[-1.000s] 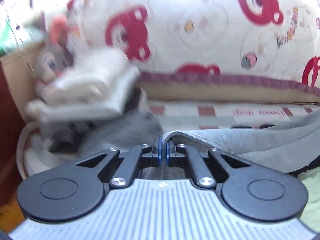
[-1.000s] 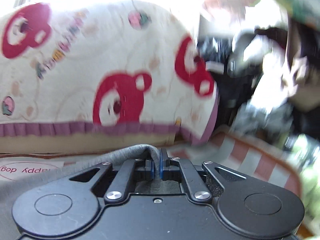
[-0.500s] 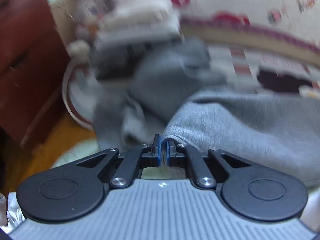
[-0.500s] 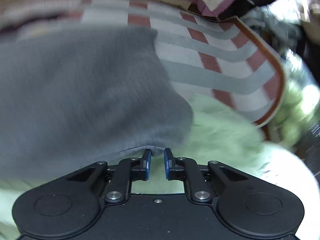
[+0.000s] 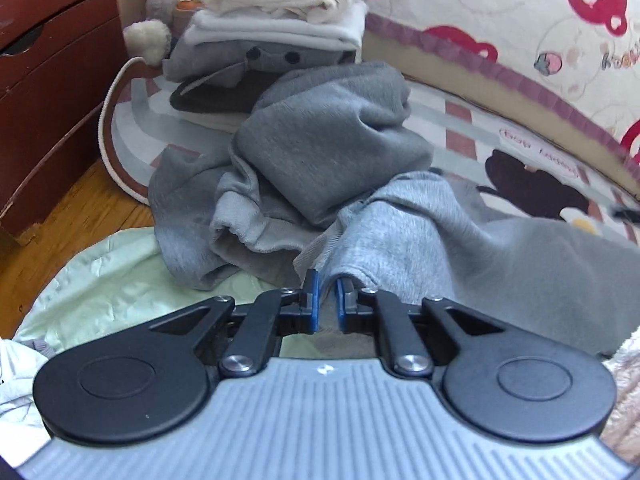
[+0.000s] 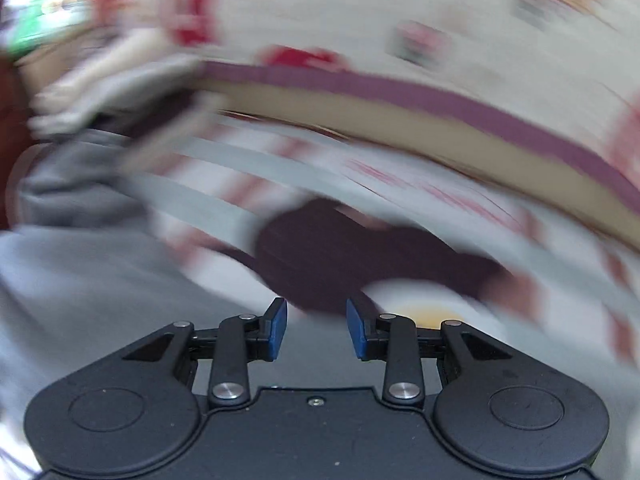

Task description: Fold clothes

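A light grey sweatshirt (image 5: pixel 440 240) lies spread across the mat on the right of the left wrist view. Its hem reaches between the blue pads of my left gripper (image 5: pixel 326 304), whose jaws are opening; a gap shows beside the cloth. A crumpled darker grey garment (image 5: pixel 328 140) lies just beyond. Behind it stands a stack of folded clothes (image 5: pixel 280 12), white on top. The right wrist view is blurred. There my right gripper (image 6: pixel 316 328) has its jaws opening with nothing between them, over the mat's dark bear figure (image 6: pixel 340 252), with the light grey sweatshirt (image 6: pixel 80 280) to its left.
A striped play mat (image 5: pixel 460 120) covers the floor. A pale green blanket (image 5: pixel 112 280) lies near me at the left. A dark red drawer cabinet (image 5: pixel 52 60) stands on the left, with a plush toy (image 5: pixel 160 20) beside the stack. A bear-print bed cover (image 5: pixel 520 20) borders the back.
My right gripper let go of the grey cloth, opened and swung away over the mat. My left gripper tilted down toward the floor with the hem, and its pads have parted a little.
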`<state>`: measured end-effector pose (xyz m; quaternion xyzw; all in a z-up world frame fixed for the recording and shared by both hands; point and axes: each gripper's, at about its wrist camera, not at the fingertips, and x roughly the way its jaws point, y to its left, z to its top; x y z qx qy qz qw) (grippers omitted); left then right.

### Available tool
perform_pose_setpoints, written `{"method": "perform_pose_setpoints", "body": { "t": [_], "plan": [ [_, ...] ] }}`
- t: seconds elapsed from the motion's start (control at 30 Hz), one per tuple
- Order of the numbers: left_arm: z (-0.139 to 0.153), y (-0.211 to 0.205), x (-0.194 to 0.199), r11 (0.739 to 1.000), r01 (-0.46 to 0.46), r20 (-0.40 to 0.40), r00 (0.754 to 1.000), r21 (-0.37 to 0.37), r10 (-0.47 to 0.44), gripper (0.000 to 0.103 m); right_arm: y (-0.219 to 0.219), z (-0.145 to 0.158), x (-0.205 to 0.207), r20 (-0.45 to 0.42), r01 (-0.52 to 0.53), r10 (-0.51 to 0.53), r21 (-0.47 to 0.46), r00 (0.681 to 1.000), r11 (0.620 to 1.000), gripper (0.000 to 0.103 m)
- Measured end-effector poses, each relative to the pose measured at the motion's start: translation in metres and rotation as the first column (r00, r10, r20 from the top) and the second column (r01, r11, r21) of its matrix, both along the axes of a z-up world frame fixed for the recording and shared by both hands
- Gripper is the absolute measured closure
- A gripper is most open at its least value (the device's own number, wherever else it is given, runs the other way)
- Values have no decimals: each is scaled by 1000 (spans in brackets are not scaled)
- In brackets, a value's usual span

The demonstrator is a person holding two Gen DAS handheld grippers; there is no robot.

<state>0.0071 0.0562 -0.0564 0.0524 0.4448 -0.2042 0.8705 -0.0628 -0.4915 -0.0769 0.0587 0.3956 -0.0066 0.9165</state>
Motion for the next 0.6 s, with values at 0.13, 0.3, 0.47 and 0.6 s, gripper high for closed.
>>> {"method": "perform_pose_setpoints", "body": {
  "t": [0.13,0.3,0.47,0.6],
  "plan": [
    [4,16,-2,981,3,59,998,194,-15,93,59,36,78,50,-216,215,10,975,976,49],
    [-7,54,47,990,-137,-8,991,-26,137,62,149,57,145,47,-399,396,88,917,913,48],
    [-45,39,117,977,-112,6,993,-182,115,55,183,51,185,1,-396,398,105,917,912,47],
    [-72,29,161,952,-119,-2,992,-282,124,49,181,39,212,-11,-316,324,188,946,930,39]
  ]
}}
